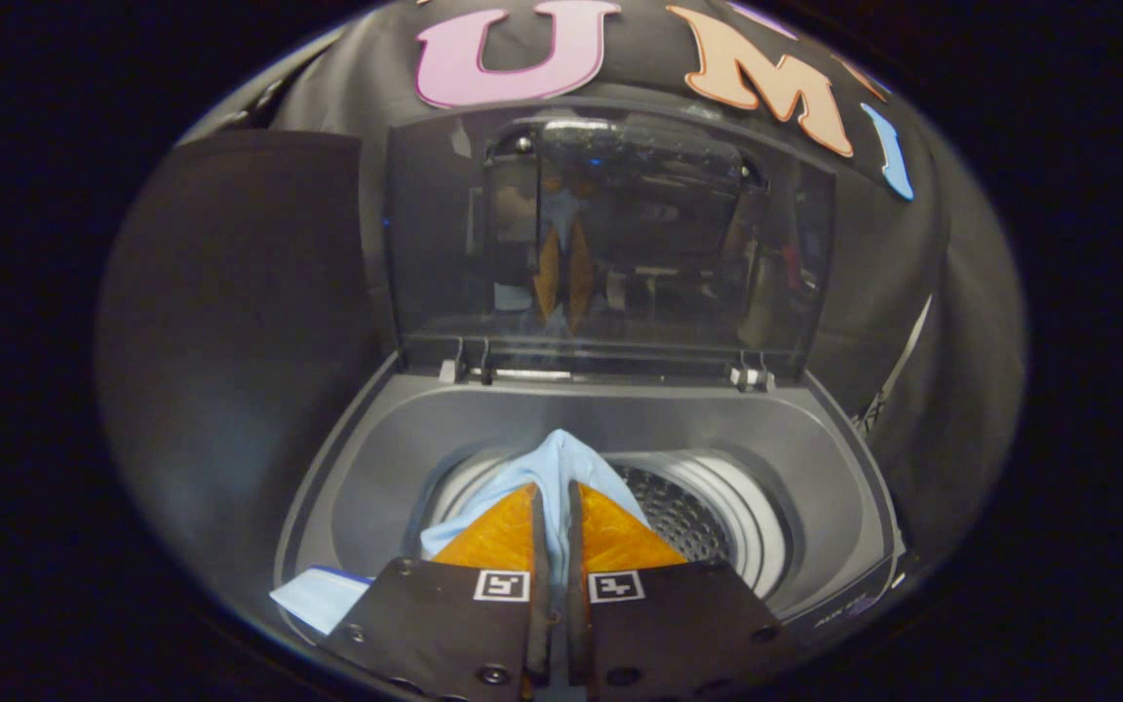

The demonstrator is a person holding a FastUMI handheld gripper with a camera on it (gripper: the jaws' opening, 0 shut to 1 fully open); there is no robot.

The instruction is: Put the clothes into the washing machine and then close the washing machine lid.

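A light blue garment (pixel 554 466) is pinched between my fingers, bunched up just past the fingertips and hanging over the drum opening. My gripper (pixel 552 492) is shut on it, held above the open top of the grey washing machine (pixel 376 478). The perforated metal drum (pixel 683 517) lies below and just beyond the fingers, to their right. The tinted transparent lid (pixel 610 234) stands upright at the back, hinged along the machine's rear edge, and mirrors the gripper.
A light blue and white patch (pixel 320 595), perhaps more cloth or a label, lies at the machine's front left corner. Black cloth walls the booth on both sides and behind the lid. A white strap (pixel 898 375) hangs on the right wall.
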